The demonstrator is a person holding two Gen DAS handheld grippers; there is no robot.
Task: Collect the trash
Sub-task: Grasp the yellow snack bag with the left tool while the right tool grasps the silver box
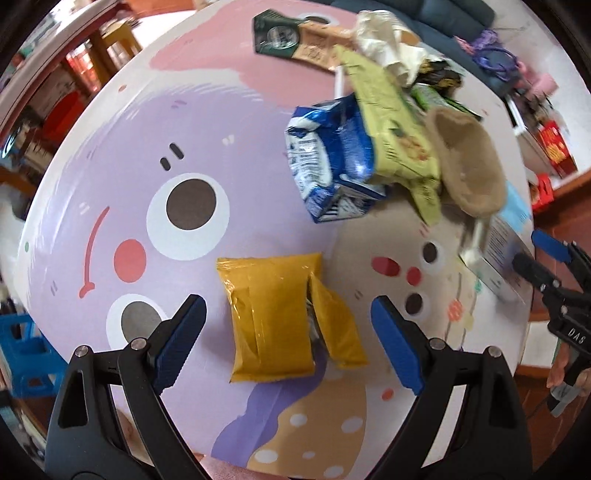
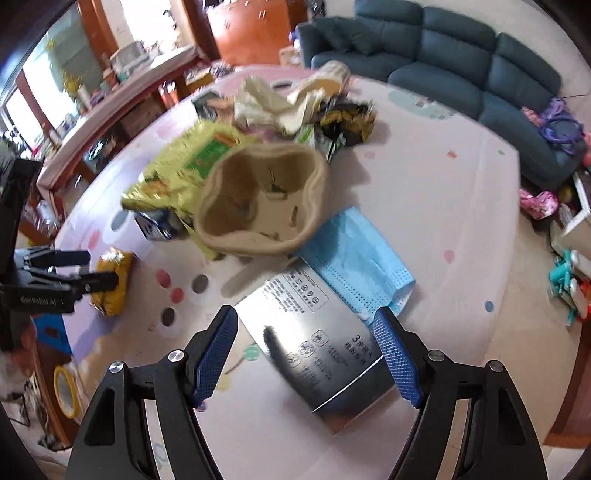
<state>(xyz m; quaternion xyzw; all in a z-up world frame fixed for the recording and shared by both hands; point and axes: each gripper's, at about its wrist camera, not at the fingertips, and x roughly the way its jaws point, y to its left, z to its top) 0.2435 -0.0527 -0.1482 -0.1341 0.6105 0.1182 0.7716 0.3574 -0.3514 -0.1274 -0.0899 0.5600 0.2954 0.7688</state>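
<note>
A yellow snack wrapper point(image 1: 284, 317) lies flat on the cartoon-printed table point(image 1: 147, 158), between the open fingers of my left gripper point(image 1: 290, 312), which hovers over it. Beyond it sits a heap: a blue-and-white carton point(image 1: 328, 166), a green bag point(image 1: 395, 129), a brown pulp cup tray point(image 1: 469, 162) and crumpled paper point(image 1: 388, 40). My right gripper point(image 2: 306, 325) stands open over a silver foil pouch point(image 2: 317, 343), beside a blue face mask point(image 2: 365, 258). The cup tray point(image 2: 258, 199) and green bag point(image 2: 184, 166) lie just past it. The yellow wrapper point(image 2: 114, 280) shows at left under the left gripper point(image 2: 92, 269).
A dark green packet point(image 1: 277, 33) and a black-yellow wrapper point(image 2: 347, 118) lie at the far side of the heap. A dark blue sofa point(image 2: 461, 62) stands behind the table. Shelves and a counter point(image 2: 110, 103) line the left. Toys point(image 2: 569, 280) lie on the floor at right.
</note>
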